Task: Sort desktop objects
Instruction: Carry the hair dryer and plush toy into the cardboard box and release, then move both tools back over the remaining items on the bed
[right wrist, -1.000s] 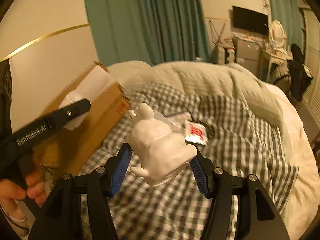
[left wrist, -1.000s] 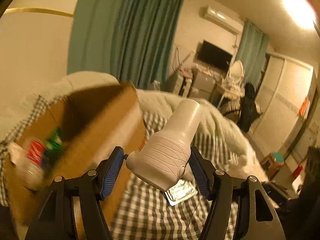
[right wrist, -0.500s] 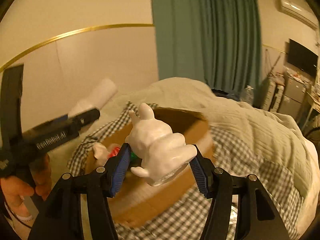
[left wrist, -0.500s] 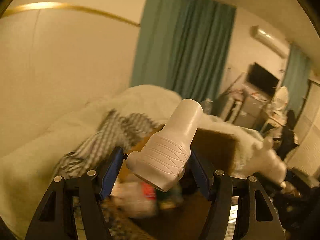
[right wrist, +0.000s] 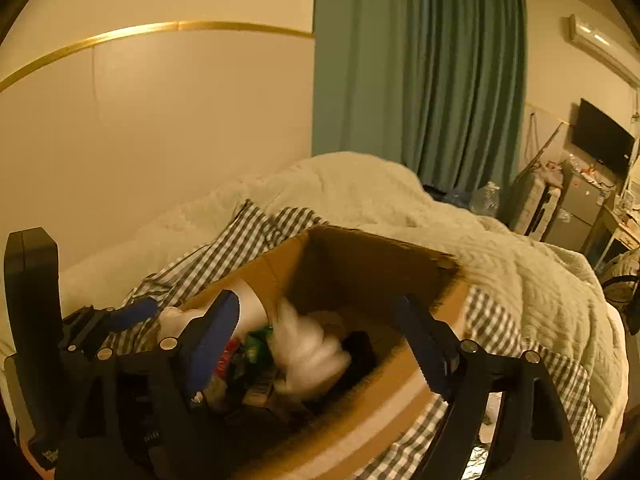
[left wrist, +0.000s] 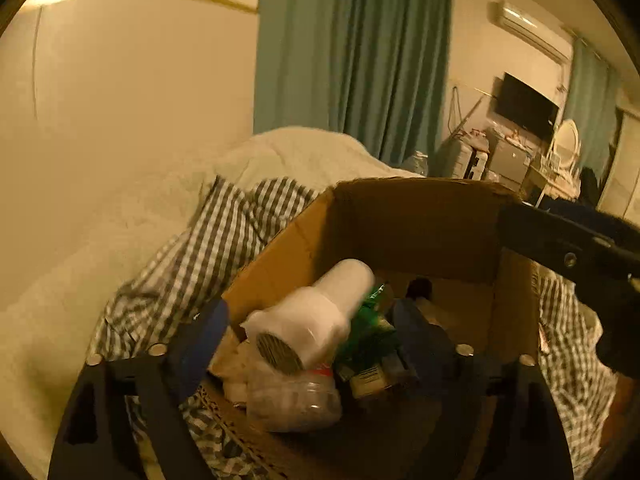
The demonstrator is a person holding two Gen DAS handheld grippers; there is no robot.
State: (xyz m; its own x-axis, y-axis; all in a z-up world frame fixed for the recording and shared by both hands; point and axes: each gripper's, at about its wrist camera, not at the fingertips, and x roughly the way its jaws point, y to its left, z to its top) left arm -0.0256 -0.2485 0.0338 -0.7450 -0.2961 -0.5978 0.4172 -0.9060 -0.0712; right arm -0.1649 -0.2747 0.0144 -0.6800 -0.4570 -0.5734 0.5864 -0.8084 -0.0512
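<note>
An open cardboard box (left wrist: 412, 220) sits on the checked bedspread; it also shows in the right wrist view (right wrist: 360, 252). My left gripper (left wrist: 312, 336) is open above the box. A white cylindrical device (left wrist: 308, 320) is blurred between its blue pads, loose and dropping into the box. My right gripper (right wrist: 316, 340) is open over the same box. A white rabbit figure (right wrist: 308, 352) is blurred between its pads, falling into the box. Inside lie a clear plastic jar (left wrist: 292, 400) and green packets (left wrist: 368, 344).
The checked bedspread (left wrist: 224, 248) and a pale quilt (right wrist: 500, 260) surround the box. A wall stands to the left, teal curtains (left wrist: 360, 60) behind. The right gripper's arm (left wrist: 568, 252) crosses the left wrist view; the left gripper (right wrist: 80, 332) shows in the right wrist view.
Both grippers have opened over the box. The white device and the rabbit figure have left the pads and drop into it. Both views tilted down toward the box's inside.
</note>
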